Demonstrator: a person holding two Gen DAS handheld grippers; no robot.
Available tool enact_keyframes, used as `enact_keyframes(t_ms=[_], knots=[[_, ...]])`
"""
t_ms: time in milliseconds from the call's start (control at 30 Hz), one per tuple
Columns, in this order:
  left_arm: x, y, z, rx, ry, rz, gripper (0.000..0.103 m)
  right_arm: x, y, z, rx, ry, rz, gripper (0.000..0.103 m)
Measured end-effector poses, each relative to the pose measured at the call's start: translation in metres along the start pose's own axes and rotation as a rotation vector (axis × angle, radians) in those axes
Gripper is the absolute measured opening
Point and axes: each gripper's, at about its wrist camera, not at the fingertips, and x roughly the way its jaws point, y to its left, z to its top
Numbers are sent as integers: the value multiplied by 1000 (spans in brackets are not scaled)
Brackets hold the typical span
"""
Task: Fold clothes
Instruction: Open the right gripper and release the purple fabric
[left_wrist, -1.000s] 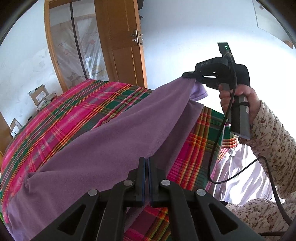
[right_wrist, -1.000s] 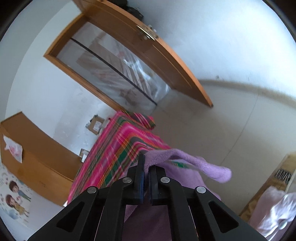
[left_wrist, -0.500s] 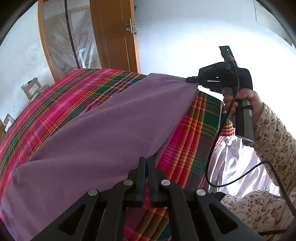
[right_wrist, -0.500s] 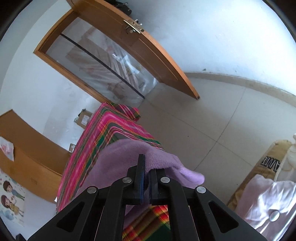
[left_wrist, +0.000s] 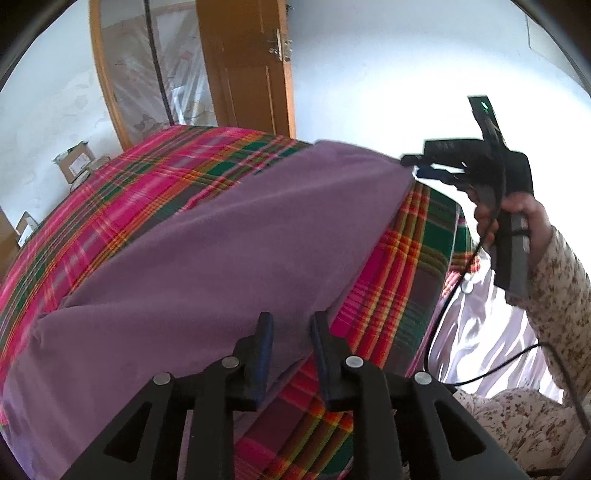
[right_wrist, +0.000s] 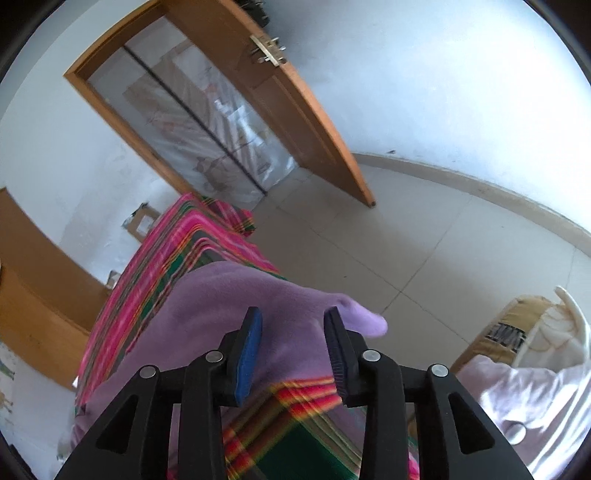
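Purple garment (left_wrist: 207, 258) flat on plaid bed cover (left_wrist: 402, 280). Left tongs (left_wrist: 289, 325) parted over near corner, gripping nothing. Right tongs (right_wrist: 293, 325) parted wide, empty, over far corner.

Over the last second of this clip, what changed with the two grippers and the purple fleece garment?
Both grippers let go: the left gripper and the right gripper, each shut on an edge of the purple fleece garment a second ago, now stand open. The garment, held up stretched between them before, has come down flat onto the pink and green plaid bedspread. The bedspread and the wooden door stayed put.
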Motion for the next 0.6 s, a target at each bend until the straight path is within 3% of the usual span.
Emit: enact_keyframes(t_ms=[133,200,367,433,500,600], knots=[[-14,22,-2,-74,-34,16,25,-24,10,0,-77,-70,-51,41],[-19,36,-6,-126,-41,25,29,-37,21,0,-135,-119,-58,51],[-32,72,-16,-253,-60,48,33,-52,67,-12,-321,-182,-24,52],[-37,86,-20,-302,-68,58,34,-50,86,-20,-400,-167,-12,52],[-41,94,-27,-324,-70,82,34,-38,103,-27,-465,-98,-15,52],[-47,105,-36,-349,-80,108,35,-26,114,-35,-469,-28,7,52]])
